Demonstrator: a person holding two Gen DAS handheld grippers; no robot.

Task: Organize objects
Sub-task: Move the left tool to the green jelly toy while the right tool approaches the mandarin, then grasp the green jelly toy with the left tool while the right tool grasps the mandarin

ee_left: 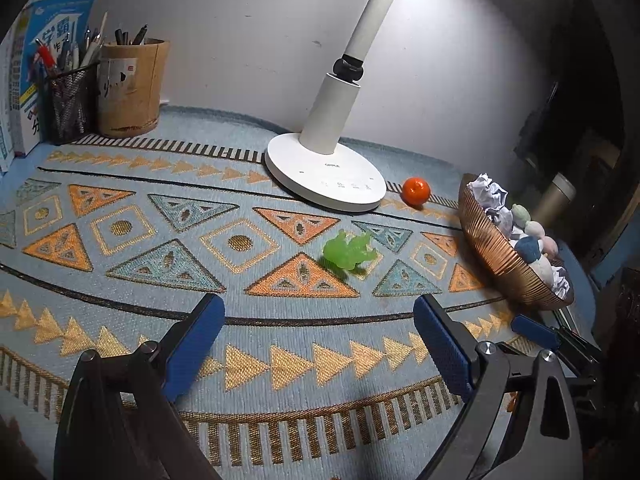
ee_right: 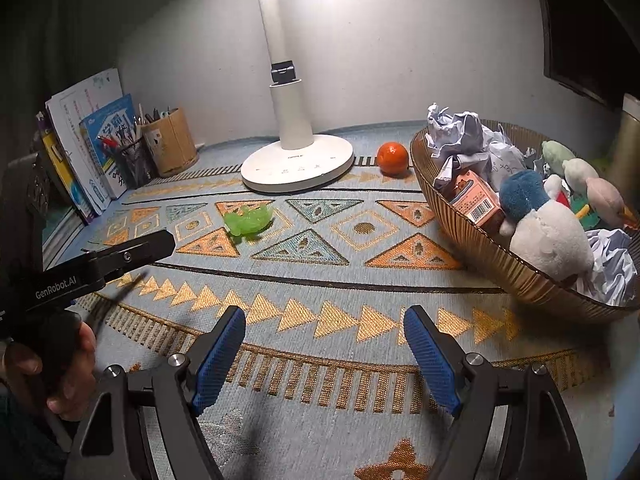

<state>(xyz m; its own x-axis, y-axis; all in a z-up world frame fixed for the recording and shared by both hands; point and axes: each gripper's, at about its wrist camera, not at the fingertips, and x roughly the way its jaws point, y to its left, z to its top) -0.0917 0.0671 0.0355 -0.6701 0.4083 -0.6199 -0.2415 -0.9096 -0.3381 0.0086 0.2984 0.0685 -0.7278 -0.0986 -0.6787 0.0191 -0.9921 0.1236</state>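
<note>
Both tools are released and hold nothing: the left tool hangs over the patterned worktop with its blue pads wide apart, and the right tool likewise, just beside the basket.

Judging from how things lie, the job looks well along but unfinished. The copper basket, at three o'clock in the right wrist view, already holds crumpled paper balls, a small carton and several plush toys. Two loose things remain on the worktop: one green toy at twelve o'clock ahead of the left tool, well apart from it, and one orange at one o'clock, just beside the lamp base.

Count: one basket, one lamp, one orange, one green toy, two pen holders at ten o'clock, with a few books standing beside them.
</note>
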